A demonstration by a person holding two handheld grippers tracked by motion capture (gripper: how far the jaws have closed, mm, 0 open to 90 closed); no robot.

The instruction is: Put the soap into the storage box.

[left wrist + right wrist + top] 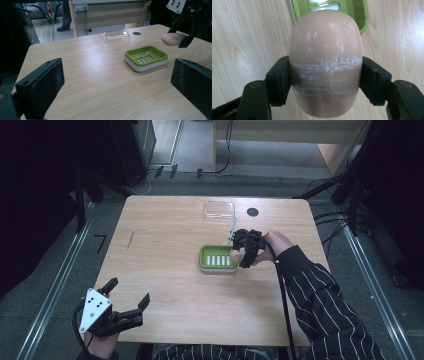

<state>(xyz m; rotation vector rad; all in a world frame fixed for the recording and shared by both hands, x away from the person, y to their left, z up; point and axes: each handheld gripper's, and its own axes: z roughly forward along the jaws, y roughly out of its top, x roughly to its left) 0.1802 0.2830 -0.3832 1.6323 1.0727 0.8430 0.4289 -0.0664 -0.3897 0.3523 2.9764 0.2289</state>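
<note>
A beige oval soap bar [325, 62] sits clamped between the black pads of my right gripper [325, 80], its surface scuffed white. That gripper [239, 254] hovers just right of the green soap dish [218, 258] in the middle of the wooden table [170, 285]; the left gripper view shows the soap [172, 39] held in the air above and right of the dish [146, 58]. The dish has a slotted green insert on a white base and holds nothing. My left gripper [131, 292] rests at the table's near left corner, its jaws wide apart around bare table [117, 85].
A clear plastic lid [219, 209] lies at the far side of the table, with a round dark cable hole [252, 212] beside it. A thin stick-like item [233, 229] lies between the lid and the right hand. Dark stands and cables ring the table.
</note>
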